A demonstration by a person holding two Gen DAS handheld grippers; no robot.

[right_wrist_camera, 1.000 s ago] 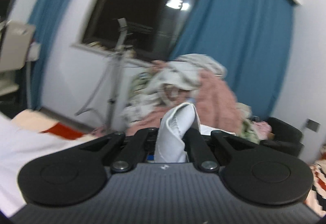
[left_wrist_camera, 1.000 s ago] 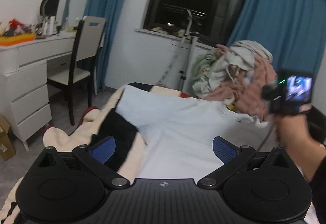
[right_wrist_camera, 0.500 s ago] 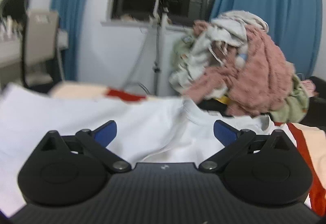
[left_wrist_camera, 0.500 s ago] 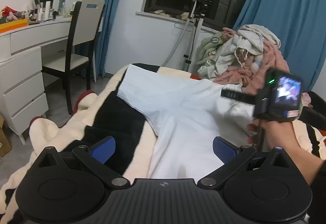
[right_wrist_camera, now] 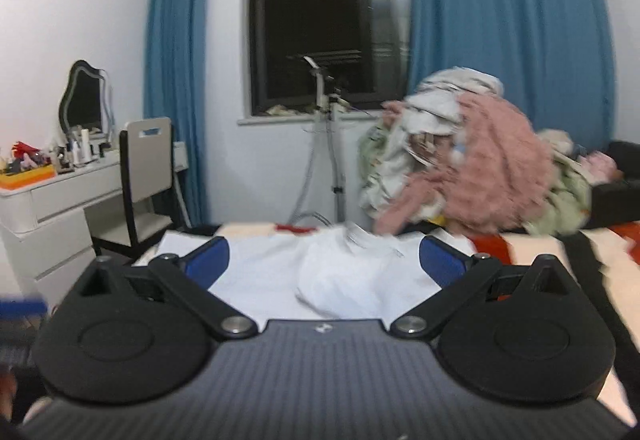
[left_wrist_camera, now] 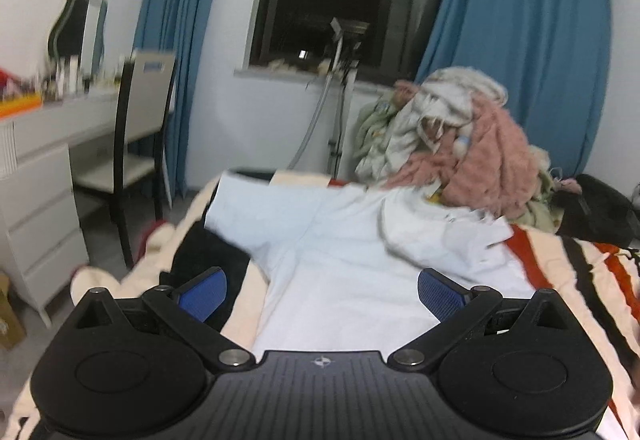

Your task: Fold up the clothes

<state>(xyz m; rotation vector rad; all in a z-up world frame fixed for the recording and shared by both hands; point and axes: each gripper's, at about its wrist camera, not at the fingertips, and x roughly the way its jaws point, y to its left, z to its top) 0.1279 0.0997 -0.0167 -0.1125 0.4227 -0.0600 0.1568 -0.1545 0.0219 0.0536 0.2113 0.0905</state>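
A white T-shirt lies spread on the striped blanket on the bed, its left sleeve stretched out flat and its right shoulder folded over in a rumpled heap. It also shows in the right wrist view. My left gripper is open and empty, above the shirt's lower part. My right gripper is open and empty, pulled back above the shirt's rumpled part.
A big pile of unfolded clothes with a pink fluffy piece sits at the far end of the bed by the blue curtain. A white dresser and a chair stand to the left. A stand is below the window.
My right gripper let go of the white shirt's fabric, opened and drew back out of the left wrist view. The shirt's right shoulder now lies folded over on the shirt.
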